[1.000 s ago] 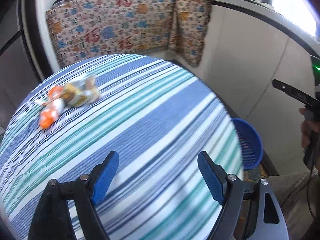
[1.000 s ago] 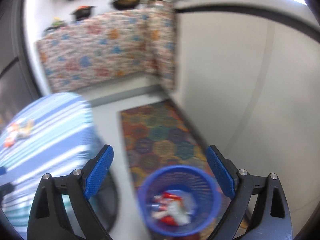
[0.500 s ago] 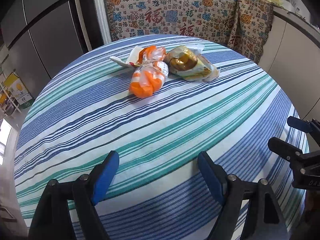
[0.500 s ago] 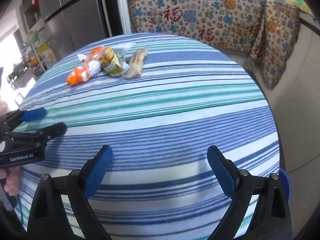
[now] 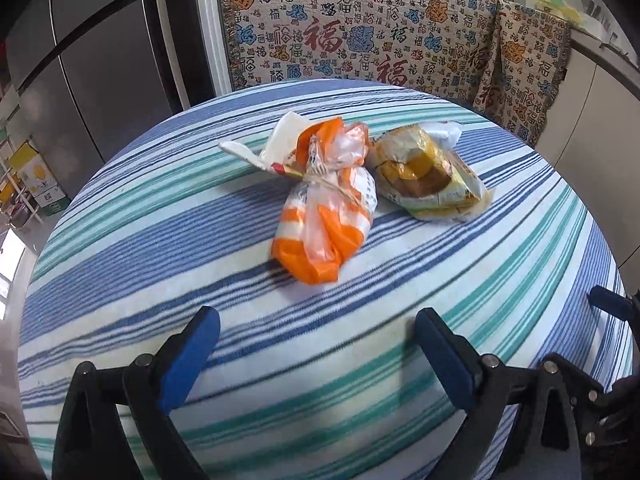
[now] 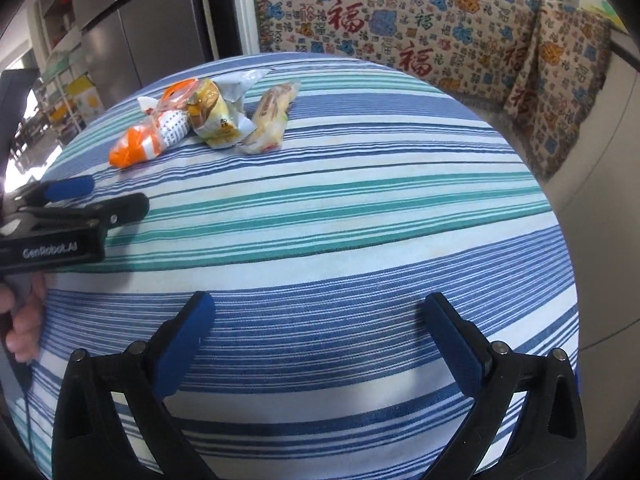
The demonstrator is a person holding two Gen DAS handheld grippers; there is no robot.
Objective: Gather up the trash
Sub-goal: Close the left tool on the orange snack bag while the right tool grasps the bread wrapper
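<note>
An orange-and-white wrapper (image 5: pixel 326 216) lies on the striped round table (image 5: pixel 200 280), with a yellow wrapper (image 5: pixel 428 176) touching its right side. In the right wrist view the orange wrapper (image 6: pixel 148 136), the yellow wrapper (image 6: pixel 216 116) and a pale long wrapper (image 6: pixel 272 116) lie at the far left of the table (image 6: pixel 360 240). My left gripper (image 5: pixel 316 348) is open and empty, a short way in front of the orange wrapper; it also shows in the right wrist view (image 6: pixel 100 196). My right gripper (image 6: pixel 320 340) is open and empty over the near half of the table.
A patterned cloth (image 5: pixel 360 28) hangs over the counter behind the table. A grey fridge (image 5: pixel 80 60) stands at the back left. White cabinets (image 6: pixel 612 160) run along the right. The right gripper's fingertips (image 5: pixel 608 304) show at the table's right edge.
Both grippers swung from the blue bin beside the table back over the table. The left gripper has moved closer to the wrappers. Both stayed open.
</note>
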